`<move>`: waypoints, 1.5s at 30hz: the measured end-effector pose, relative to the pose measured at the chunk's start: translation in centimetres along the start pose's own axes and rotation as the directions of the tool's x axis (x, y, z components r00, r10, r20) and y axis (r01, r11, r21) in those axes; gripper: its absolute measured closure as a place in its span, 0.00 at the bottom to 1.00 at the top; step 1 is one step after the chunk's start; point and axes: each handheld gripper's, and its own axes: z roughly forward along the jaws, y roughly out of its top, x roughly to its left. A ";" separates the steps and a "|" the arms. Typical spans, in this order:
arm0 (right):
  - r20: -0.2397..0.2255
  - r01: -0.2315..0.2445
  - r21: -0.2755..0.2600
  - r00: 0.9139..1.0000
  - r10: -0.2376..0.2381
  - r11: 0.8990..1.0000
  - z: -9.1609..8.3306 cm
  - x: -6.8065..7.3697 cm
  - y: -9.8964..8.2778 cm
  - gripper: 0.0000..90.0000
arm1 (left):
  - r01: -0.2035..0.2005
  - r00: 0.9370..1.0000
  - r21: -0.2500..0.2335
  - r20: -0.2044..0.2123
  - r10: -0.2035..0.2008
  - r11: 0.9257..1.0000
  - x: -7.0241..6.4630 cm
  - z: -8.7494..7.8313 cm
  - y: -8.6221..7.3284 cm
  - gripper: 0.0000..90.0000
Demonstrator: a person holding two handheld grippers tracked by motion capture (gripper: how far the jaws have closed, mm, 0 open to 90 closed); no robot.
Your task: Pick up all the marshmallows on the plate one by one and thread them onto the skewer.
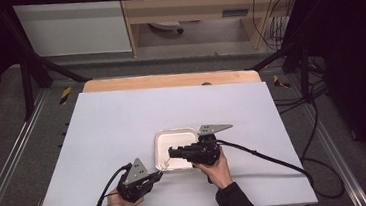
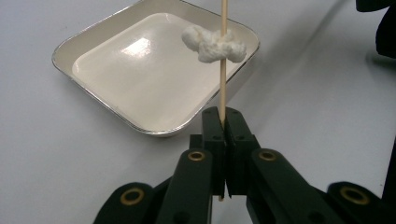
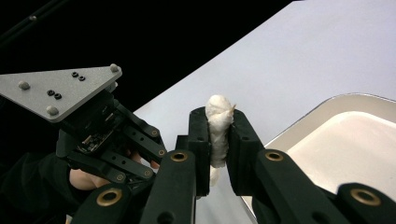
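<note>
- Beside the tray (image 1: pixel 160 141), at its near left corner, your left gripper (image 1: pixel 158 174) has its jaws pressed together on the lower end of a thin wooden skewer (image 2: pixel 223 88).
- From the left gripper view, the skewer rises straight out of the narrow seam between the two black fingers (image 2: pixel 212 135), so the stick sits dead centre between the pads and not off to either side.
- Higher on the skewer, well clear of those fingers, a white lump of food (image 2: pixel 215 44) is threaded on the stick and hangs over the far right corner of the tray.
- Over the tray's near right part, your right gripper (image 1: pixel 174 151) reaches in from the right with its jaws nearly closed, clamped on the white lump.
- From the right gripper view, the lump (image 3: pixel 218 133) fills the gap between the fingers (image 3: pixel 200 140), touching both pads; its rounded top stands just above the fingertips and a small tail hangs below them.
- A pale sliver, seemingly the skewer tip (image 3: pixel 231 108), pokes out of the lump's top beside the right-hand pad.
- Your left gripper (image 3: pixel 88 126) sits close behind, to the left of the lump in that view.
- The tray itself rests flat on the white table (image 1: pixel 122 123), and its bare floor looks glossy.
</note>
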 end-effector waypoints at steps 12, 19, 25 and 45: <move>-0.005 -0.011 0.000 1.000 0.011 1.000 0.2 -0.1 -0.4 0.92 | 0.010 1.000 -0.001 0.000 -0.010 1.000 0.0 0.1 0.0 0.99; -0.009 -0.018 0.004 1.000 0.018 1.000 0.4 -0.1 -0.6 0.92 | 0.012 1.000 -0.009 0.003 -0.012 1.000 0.0 0.1 0.0 0.99; -0.040 -0.041 0.024 0.998 0.042 0.999 1.3 -0.3 -1.4 0.91 | -0.001 1.000 -0.032 -0.022 0.001 0.999 -0.3 -0.1 0.6 0.99; 0.119 0.105 0.021 0.987 -0.107 0.994 -0.8 0.4 0.1 0.25 | 0.049 0.998 -0.091 -0.034 -0.052 0.995 0.8 -0.8 0.0 0.98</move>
